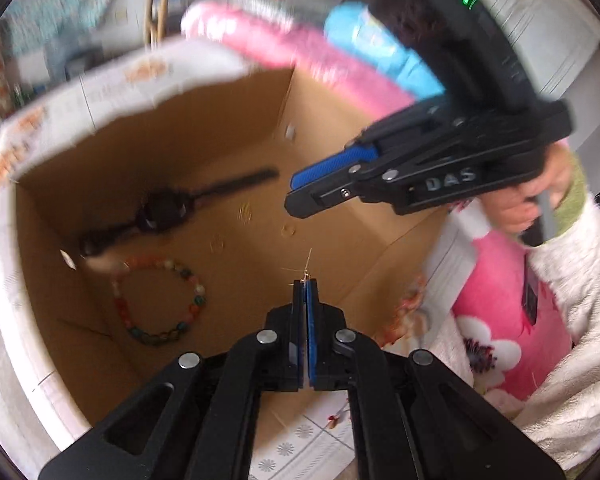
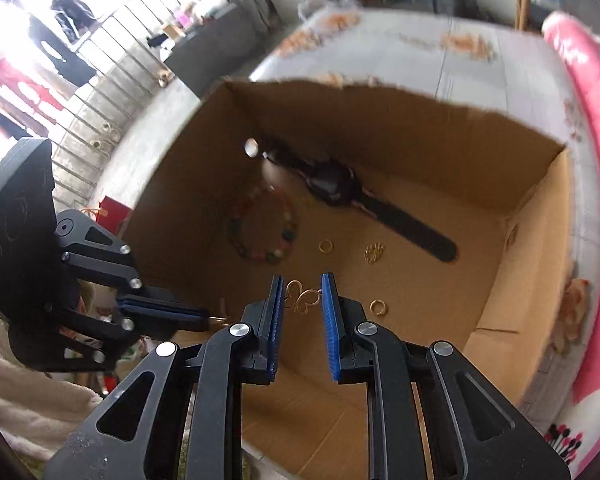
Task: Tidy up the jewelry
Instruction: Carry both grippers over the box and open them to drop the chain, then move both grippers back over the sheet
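The right gripper (image 2: 300, 296) holds a gold butterfly-shaped openwork earring (image 2: 302, 298) loosely between narrow jaws; it could slip into the brown cardboard box (image 2: 420, 300) below. The left gripper (image 1: 305, 292), pinched shut on a thin gold hook (image 1: 307, 270), could lose it.

- Right gripper (image 1: 296, 196): black frame, blue ribbed pads, silver screws, white "DAS" lettering, green light.
- Left gripper (image 1: 305, 286): black linkage, blue pads, round silver rivets.
- Sleeve (image 1: 572, 280): fluffy white, green cuff.
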